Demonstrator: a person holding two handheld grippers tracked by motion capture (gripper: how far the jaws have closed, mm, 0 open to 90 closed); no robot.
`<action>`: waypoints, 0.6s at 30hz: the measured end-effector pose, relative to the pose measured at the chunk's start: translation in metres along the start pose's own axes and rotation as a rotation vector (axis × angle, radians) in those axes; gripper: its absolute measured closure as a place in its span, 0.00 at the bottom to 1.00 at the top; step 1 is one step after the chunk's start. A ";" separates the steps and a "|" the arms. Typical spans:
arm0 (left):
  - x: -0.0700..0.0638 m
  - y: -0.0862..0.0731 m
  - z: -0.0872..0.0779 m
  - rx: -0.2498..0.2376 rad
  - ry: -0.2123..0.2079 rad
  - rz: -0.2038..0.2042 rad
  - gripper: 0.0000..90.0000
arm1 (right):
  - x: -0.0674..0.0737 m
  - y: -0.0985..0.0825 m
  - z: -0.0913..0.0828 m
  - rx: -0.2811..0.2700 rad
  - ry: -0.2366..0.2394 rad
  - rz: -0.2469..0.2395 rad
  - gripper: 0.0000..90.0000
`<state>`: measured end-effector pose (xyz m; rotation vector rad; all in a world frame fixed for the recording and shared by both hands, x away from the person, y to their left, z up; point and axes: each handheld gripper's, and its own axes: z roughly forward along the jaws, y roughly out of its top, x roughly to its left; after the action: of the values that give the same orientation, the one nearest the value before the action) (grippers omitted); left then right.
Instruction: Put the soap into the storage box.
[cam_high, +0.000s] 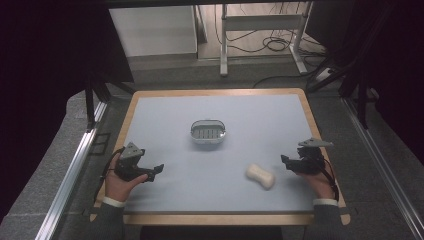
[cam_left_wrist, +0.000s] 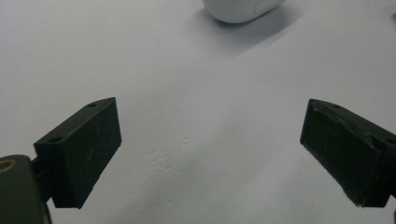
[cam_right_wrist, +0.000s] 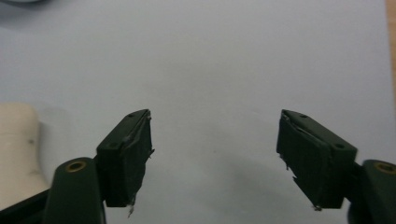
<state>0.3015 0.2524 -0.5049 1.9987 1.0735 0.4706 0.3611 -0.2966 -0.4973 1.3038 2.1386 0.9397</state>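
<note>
Dish (cam_high: 208, 131) mid-table (cam_high: 165, 107); soap bar (cam_high: 260, 176) nearer, to right, between grippers, close to right one.

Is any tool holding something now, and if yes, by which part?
Nothing is held. The left tool and the right tool are both open over the bare mat; the soap lies untouched.

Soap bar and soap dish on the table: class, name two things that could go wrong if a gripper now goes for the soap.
1. The soap bar is rounded and looks smooth; it might squirt out from between the right gripper jaws, which stand wide open beside it.
2. The soap dish stands loose and apart on the table; lowering the soap in could well push it away, with the left gripper far off.
</note>
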 end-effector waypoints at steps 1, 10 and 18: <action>0.000 0.000 0.000 0.000 0.000 0.000 0.06 | 0.000 0.000 0.000 0.000 0.000 0.000 0.30; -0.001 0.000 0.003 0.012 0.000 0.006 0.07 | -0.001 0.007 -0.006 -0.013 0.028 -0.017 0.30; -0.003 0.002 0.007 0.026 -0.017 0.004 0.07 | 0.003 0.016 -0.011 0.010 0.073 -0.033 0.30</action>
<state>0.3049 0.2460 -0.5073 2.0243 1.0710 0.4429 0.3614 -0.2920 -0.4787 1.2534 2.2157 0.9775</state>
